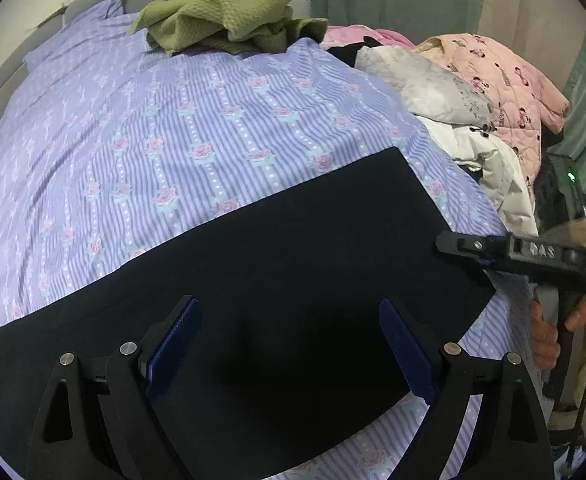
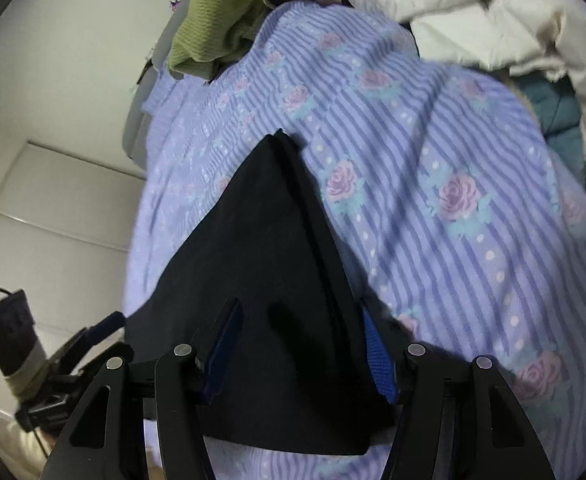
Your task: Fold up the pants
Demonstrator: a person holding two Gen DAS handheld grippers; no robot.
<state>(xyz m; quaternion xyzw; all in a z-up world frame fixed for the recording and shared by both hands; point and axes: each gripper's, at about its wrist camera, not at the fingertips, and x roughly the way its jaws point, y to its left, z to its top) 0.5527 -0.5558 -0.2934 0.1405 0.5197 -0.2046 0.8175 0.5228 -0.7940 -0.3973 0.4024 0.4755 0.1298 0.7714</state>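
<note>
**Item: dark pants on bed — slippage risk**

Black smooth-fabric pants (image 1: 277, 264) lie flat as a long band across the lilac striped rose-print bedsheet (image 1: 141, 128), near its edge. Left gripper (image 1: 289, 344) spread wide above the cloth, holding nothing. Right gripper (image 2: 299, 354) likewise spread, straddling one end. Likely fault: pinching a single layer, or dragging the sheet along.

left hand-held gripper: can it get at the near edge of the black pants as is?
Probably yes. The left hand-held gripper is open right over the black pants, which lie flat on the striped bedsheet; nothing sits between its fingers and the cloth.
</note>
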